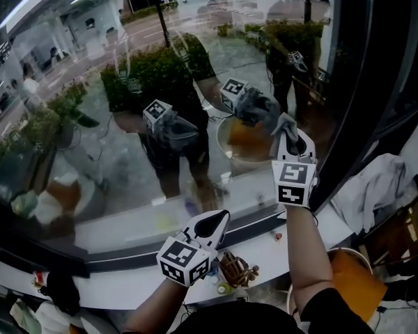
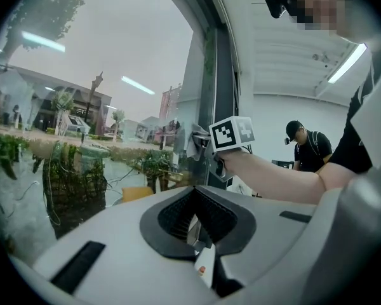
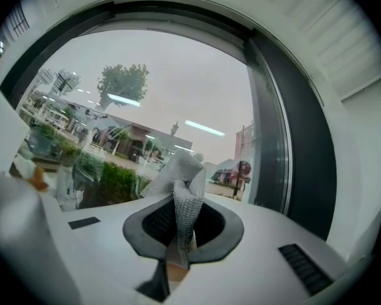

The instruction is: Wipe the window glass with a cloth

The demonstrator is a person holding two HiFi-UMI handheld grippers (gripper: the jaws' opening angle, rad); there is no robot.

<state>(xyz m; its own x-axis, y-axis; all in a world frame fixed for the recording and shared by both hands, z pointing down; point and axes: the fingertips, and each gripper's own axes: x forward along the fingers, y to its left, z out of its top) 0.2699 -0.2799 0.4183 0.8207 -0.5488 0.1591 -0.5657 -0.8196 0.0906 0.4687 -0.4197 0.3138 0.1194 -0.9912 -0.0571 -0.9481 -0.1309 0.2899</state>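
Note:
The window glass (image 1: pixel 118 158) fills the upper left of the head view and mirrors both grippers. My right gripper (image 1: pixel 293 142) is raised near the glass's right edge, shut on a grey mesh cloth (image 1: pixel 285 125). In the right gripper view the cloth (image 3: pixel 181 178) stands up, bunched, out of the closed jaws (image 3: pixel 176 237) and faces the pane (image 3: pixel 146 88). My left gripper (image 1: pixel 214 222) hangs lower, over the sill, with its jaws together and nothing in them. From the left gripper view (image 2: pixel 200 237) I see the right gripper's marker cube (image 2: pixel 232 133) and the cloth (image 2: pixel 197 140) at the glass.
A dark vertical window frame (image 1: pixel 362 82) borders the glass on the right. The white sill (image 1: pixel 118 287) below carries small items, among them a brown object (image 1: pixel 235 268). A white garment (image 1: pixel 376 186) lies at the right. Another person (image 2: pixel 309 152) stands in the room behind.

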